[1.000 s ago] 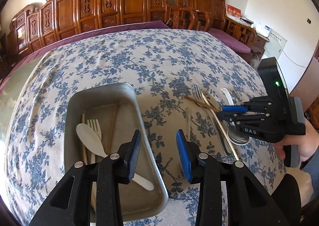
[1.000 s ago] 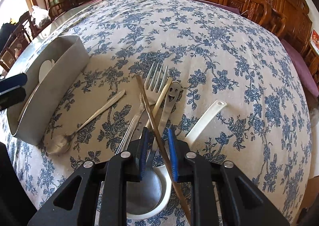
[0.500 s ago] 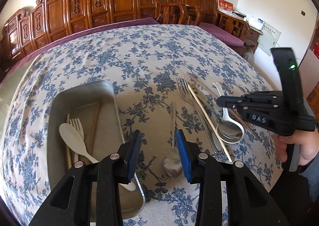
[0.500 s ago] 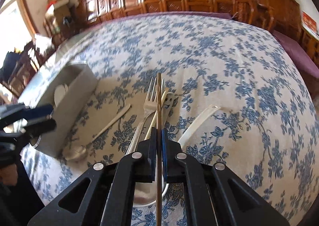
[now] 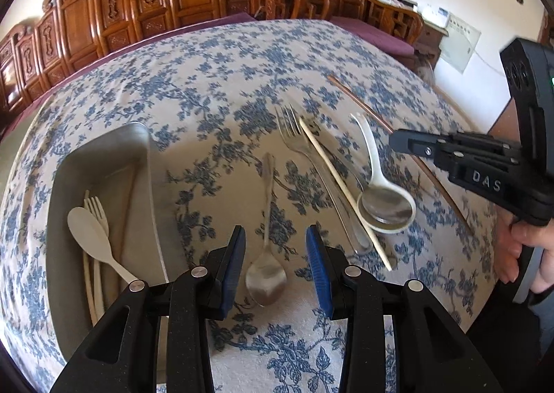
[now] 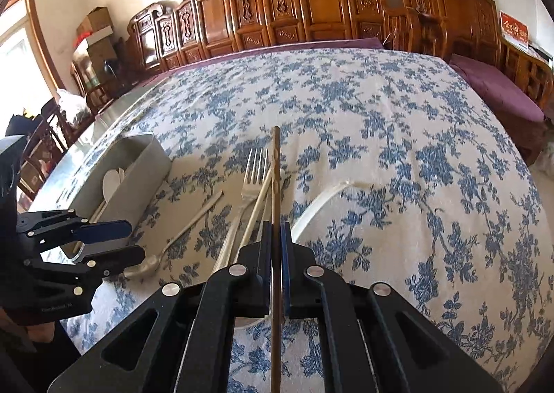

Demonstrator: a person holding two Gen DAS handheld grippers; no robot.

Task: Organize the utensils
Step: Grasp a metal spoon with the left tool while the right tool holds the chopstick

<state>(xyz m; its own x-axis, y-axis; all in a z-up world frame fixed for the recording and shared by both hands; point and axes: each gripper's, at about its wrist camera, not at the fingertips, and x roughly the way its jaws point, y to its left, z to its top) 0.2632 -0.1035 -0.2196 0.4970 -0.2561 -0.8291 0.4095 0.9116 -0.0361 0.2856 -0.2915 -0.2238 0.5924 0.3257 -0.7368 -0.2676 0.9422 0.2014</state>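
1. Now the right gripper [image 6: 276, 247] has its blue-padded fingers [image 6: 285, 251] pinched on a thin brown wooden chopstick [image 6: 276, 178], which runs forward between them and also sticks out behind.
2. Just left of those fingers lie a silver metal fork [image 6: 254, 173] and a pale chopstick [image 6: 254, 216] on the blue-flowered tablecloth [image 6: 398, 136].
3. The left gripper [image 5: 275, 266] stands wide, fingers apart with nothing gripped; a silver metal spoon [image 5: 266, 275] lies between them.
4. Left of these fingers sits the grey metal tray [image 5: 104, 154] holding a cream plastic spoon [image 5: 88, 232].
5. Right of them, a white ceramic soup spoon [image 5: 372, 164] rests.

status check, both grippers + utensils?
Right gripper shut on brown chopstick, lifted. Left gripper open over metal spoon. Tray left of it; nothing blocking.
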